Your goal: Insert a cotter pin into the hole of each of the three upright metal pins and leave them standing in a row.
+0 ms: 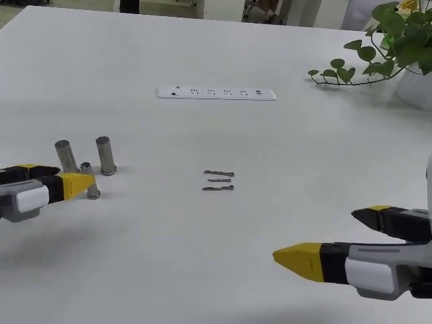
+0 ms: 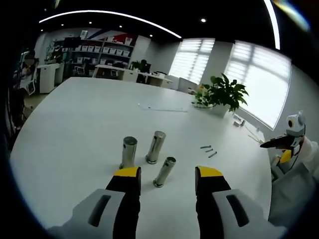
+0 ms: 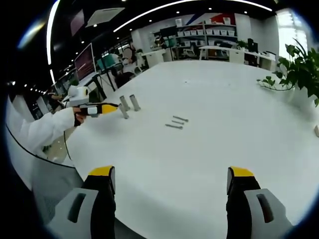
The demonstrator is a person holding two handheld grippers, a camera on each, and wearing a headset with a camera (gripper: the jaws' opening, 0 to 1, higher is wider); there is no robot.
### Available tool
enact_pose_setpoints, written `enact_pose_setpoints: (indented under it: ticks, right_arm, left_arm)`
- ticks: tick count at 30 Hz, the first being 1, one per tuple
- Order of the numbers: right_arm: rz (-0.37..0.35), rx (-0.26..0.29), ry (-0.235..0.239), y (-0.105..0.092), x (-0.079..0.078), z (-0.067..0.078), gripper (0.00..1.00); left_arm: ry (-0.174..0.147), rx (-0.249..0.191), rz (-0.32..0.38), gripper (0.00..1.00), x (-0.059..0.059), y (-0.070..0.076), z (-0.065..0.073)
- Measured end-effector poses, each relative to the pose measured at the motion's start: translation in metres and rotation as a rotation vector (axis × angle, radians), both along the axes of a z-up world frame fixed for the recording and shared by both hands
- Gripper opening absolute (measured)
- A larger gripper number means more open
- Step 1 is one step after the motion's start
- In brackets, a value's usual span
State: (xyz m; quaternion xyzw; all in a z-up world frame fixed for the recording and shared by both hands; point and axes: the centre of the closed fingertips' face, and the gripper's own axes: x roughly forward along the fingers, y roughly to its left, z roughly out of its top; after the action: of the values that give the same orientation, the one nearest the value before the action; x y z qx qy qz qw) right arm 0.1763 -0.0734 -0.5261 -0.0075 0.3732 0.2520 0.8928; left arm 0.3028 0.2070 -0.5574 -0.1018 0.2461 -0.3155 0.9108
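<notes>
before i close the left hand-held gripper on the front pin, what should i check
1. Left hand-held gripper open: ok.
2. Front pin lined up between its jaws: ok.
3. All three pins upright: ok.
4. Three cotter pins lying free on the table: ok.
5. Right hand-held gripper open and empty: ok.
6. Which way the front pin's hole faces: cannot tell.

Front metal pin [image 1: 87, 167]: middle hidden behind left gripper [image 1: 75, 177], left of frame.
Cotter pins [image 1: 219, 181]: centre, too small to tell their shape.
Plant [image 1: 398, 34]: cut off, upper right.
</notes>
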Motion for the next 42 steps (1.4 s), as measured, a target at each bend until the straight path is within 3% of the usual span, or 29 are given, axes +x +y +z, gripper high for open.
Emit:
enact_pose_setpoints:
  ticks: [2, 6, 9, 13, 23, 28, 33, 39, 42]
  right_arm:
    - [0.004, -0.005, 0.001, 0.0, -0.001, 0.0, 0.91]
    - [0.004, -0.004, -0.001, 0.0, -0.001, 0.001, 0.91]
    - [0.002, -0.007, -0.002, -0.001, 0.0, 0.002, 0.91]
    - [-0.002, -0.013, -0.007, -0.003, 0.0, 0.003, 0.91]
    - [-0.006, -0.019, -0.009, -0.004, -0.001, 0.003, 0.91]
    - [-0.007, -0.019, -0.007, -0.005, -0.002, 0.002, 0.91]
    - [-0.006, -0.008, -0.002, -0.003, -0.002, 0.002, 0.92]
    - [-0.006, -0.006, 0.0, -0.001, -0.001, 0.001, 0.92]
    - [-0.008, -0.019, -0.017, -0.002, 0.0, 0.003, 0.91]
  left_arm:
    - [-0.02, 0.029, -0.02, 0.37, 0.002, -0.005, -0.001]
    - [-0.005, 0.028, -0.024, 0.35, 0.004, -0.012, -0.003]
    - [-0.02, 0.051, -0.032, 0.34, 0.006, -0.016, -0.003]
    - [-0.024, 0.08, -0.022, 0.33, 0.01, -0.015, -0.006]
    - [-0.016, 0.108, -0.031, 0.18, 0.009, -0.018, -0.012]
    - [-0.032, 0.132, -0.035, 0.09, 0.01, -0.019, -0.012]
    - [-0.047, 0.142, -0.041, 0.08, 0.011, -0.02, -0.012]
    - [-0.093, 0.182, -0.063, 0.07, 0.012, -0.024, -0.011]
    - [-0.085, 0.165, -0.061, 0.06, 0.012, -0.025, -0.01]
